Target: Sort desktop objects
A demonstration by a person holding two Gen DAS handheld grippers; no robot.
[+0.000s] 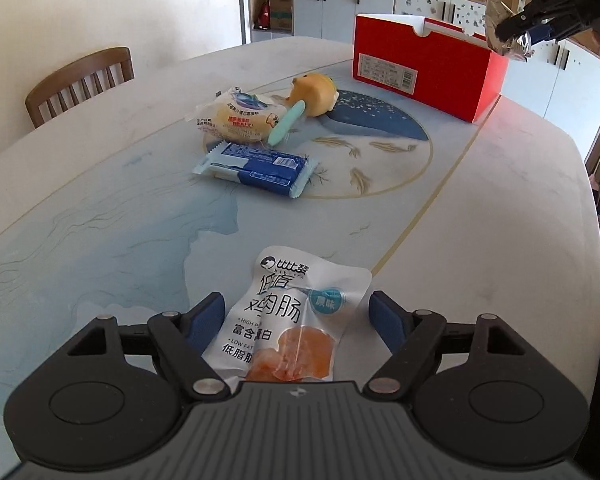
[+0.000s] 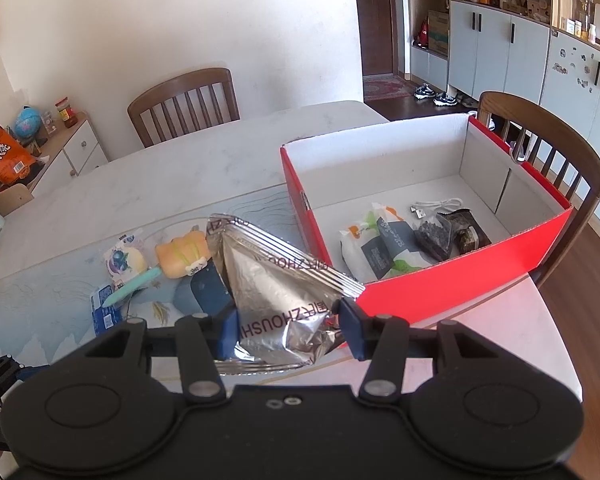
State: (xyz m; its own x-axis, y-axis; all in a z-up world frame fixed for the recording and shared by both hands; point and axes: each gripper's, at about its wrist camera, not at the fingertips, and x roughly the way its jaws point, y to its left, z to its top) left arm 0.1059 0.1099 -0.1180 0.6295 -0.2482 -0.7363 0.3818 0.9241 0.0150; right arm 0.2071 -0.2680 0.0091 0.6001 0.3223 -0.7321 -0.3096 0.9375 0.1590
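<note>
A wooden slat-back chair (image 2: 184, 98) stands at the far side of the table (image 2: 228, 152), against a plain white wall (image 2: 180, 12). A second wooden chair (image 2: 548, 148) stands at the table's right edge. Grey-fronted cabinets (image 2: 496, 52) line the right wall, with bottles and jars on the shelf above. A dark door (image 2: 374, 16) closes the hallway, sneakers (image 2: 436, 95) on the floor near it. At left, a low white sideboard (image 2: 74, 148) carries a small globe (image 2: 27, 123) and an orange snack bag (image 2: 2, 152).
</note>
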